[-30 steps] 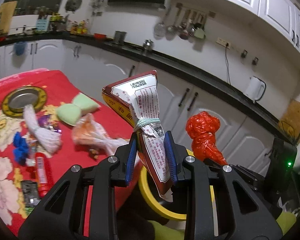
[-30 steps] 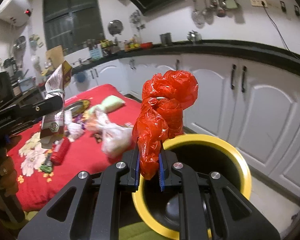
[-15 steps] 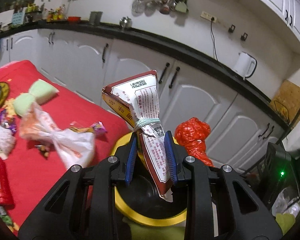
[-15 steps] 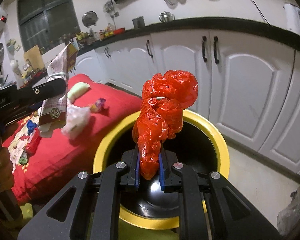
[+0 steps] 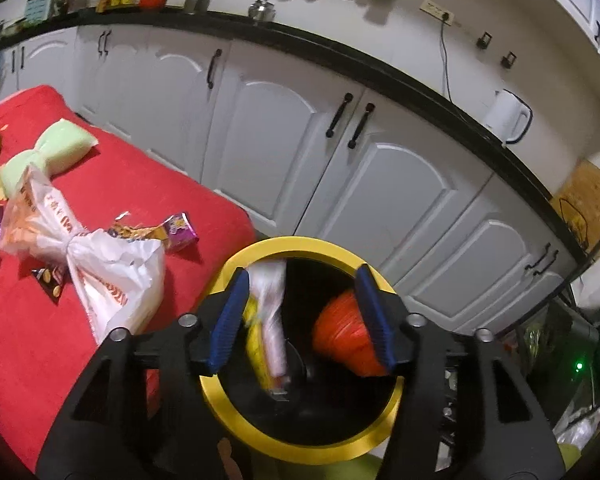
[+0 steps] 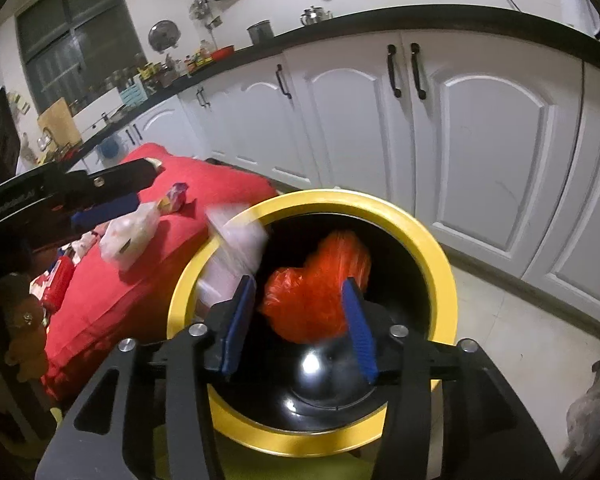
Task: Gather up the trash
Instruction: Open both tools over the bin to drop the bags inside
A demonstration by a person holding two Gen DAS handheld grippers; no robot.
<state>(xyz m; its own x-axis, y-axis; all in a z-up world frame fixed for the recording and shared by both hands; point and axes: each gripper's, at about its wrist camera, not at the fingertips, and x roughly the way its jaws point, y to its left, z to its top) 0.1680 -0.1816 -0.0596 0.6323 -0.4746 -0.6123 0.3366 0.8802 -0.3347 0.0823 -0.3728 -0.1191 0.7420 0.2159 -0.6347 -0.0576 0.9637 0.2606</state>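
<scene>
The trash here is two pieces caught blurred inside a yellow-rimmed bin (image 5: 300, 444): a snack packet (image 5: 269, 316) and a red plastic bag (image 5: 342, 336). In the left wrist view the left gripper (image 5: 304, 318) hangs over the bin's mouth with its blue-padded jaws spread, having just been opening; the packet lies between them close to the left pad, though the blur hides whether it touches it, and it reaches down into the black inside. The red bag shows just inside the right pad, lower in the bin. To the left, a red cloth (image 5: 100, 184) carries a knotted white plastic bag (image 5: 100, 264), a purple wrapper (image 5: 178, 230) beside it, and a pale green sponge (image 5: 56, 148) farther back. White cabinets (image 5: 280, 152) run behind under a black counter. In the right wrist view the right gripper (image 6: 298, 322) also stands over the bin (image 6: 440, 264), jaws parted after just opening; the red bag (image 6: 316, 288) is between them, free of both pads and within the rim. The packet (image 6: 236, 256) is a pale smear at the bin's left edge. The left gripper (image 6: 104, 200) reaches in from the left above the cloth (image 6: 140, 280).
</scene>
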